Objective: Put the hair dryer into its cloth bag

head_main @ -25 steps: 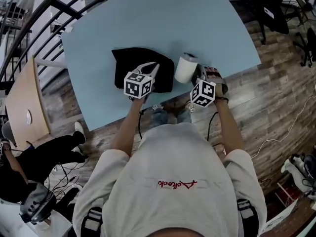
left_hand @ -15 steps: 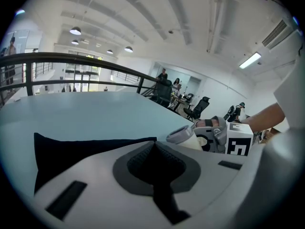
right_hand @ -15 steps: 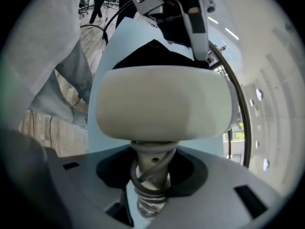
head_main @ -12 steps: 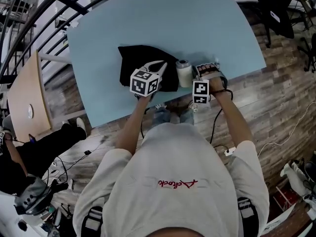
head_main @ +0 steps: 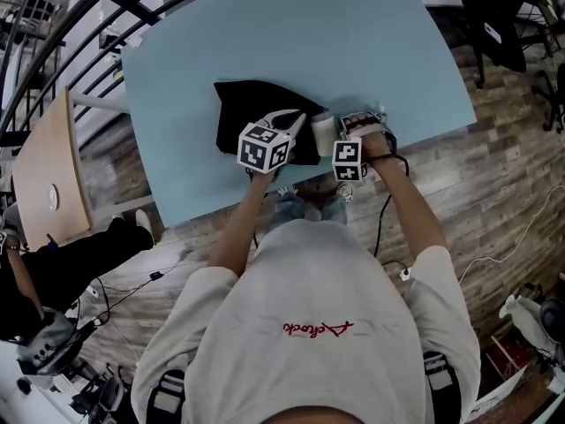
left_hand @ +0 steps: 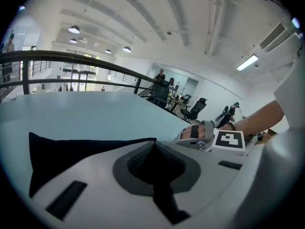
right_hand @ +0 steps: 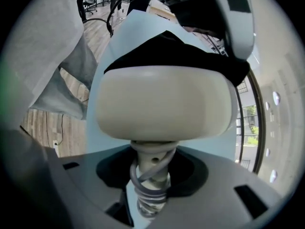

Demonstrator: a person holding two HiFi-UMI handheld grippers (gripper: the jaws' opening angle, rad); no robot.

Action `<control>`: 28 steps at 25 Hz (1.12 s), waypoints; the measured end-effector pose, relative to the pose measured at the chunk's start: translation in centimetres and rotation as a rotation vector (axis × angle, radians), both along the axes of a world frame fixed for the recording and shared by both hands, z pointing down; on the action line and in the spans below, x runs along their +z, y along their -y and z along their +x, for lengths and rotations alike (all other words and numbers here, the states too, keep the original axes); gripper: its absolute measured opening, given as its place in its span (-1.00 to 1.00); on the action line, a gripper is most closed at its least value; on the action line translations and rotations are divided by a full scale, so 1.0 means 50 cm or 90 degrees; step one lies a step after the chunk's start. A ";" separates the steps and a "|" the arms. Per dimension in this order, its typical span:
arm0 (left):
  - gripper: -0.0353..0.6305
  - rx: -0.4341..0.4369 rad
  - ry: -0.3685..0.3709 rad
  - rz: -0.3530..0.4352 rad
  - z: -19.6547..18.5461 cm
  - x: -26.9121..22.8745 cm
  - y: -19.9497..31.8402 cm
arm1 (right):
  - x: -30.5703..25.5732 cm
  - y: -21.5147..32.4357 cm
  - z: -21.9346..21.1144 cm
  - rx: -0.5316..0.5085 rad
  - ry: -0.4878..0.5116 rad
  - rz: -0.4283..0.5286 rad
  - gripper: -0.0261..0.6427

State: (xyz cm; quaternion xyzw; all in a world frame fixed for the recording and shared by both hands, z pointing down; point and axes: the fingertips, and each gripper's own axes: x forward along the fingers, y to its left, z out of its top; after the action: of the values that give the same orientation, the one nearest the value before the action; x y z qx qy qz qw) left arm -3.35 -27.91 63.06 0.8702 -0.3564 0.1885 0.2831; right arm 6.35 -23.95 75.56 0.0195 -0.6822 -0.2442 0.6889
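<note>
Plainly, the hair dryer (right_hand: 159, 104) was a smooth, matte cream thing: a fat, rounded barrel with a narrower handle of the same plastic coming off its middle. A pale grey cord (right_hand: 150, 187) was wound in tight coils round that handle. My right gripper (right_hand: 151, 173) had its jaws closed on the corded handle, which ran straight down between the dark pads. The barrel sat crosswise to those jaws, so its long axis ran side to side in the right gripper view. From the head view that axis ran roughly away from me across the table (head_main: 353, 51), with a greyish end on the far side. I could not tell whether that end was the nozzle.

The dryer sat over the table's near edge, between my two grippers and just beside the right edge of the cloth bag (head_main: 256, 113). Whether it touched the tabletop I could not tell.

The bag was black, soft and matte, lying flat and slack on the smooth light-blue surface. My left gripper (left_hand: 155, 144) had its jaws pressed together on the bag's near right edge, the dark fabric running into the ribbed pads.
</note>
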 end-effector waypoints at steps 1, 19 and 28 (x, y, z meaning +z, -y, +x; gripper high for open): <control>-0.87 0.001 -0.001 -0.001 0.001 0.000 -0.003 | 0.003 0.000 -0.003 -0.004 -0.006 -0.002 -0.37; -0.87 0.006 -0.034 -0.010 0.009 -0.007 -0.014 | 0.026 -0.005 -0.070 0.008 -0.047 -0.065 -0.36; -0.87 0.003 -0.036 -0.027 0.005 0.011 -0.017 | 0.031 -0.009 -0.073 0.015 -0.040 -0.146 -0.36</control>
State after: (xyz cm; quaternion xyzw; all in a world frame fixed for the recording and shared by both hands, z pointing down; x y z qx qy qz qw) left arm -3.12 -27.08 63.62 0.8701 -0.3419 0.1720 0.3106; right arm 2.70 -23.48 77.08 -0.0591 -0.6834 -0.1571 0.7105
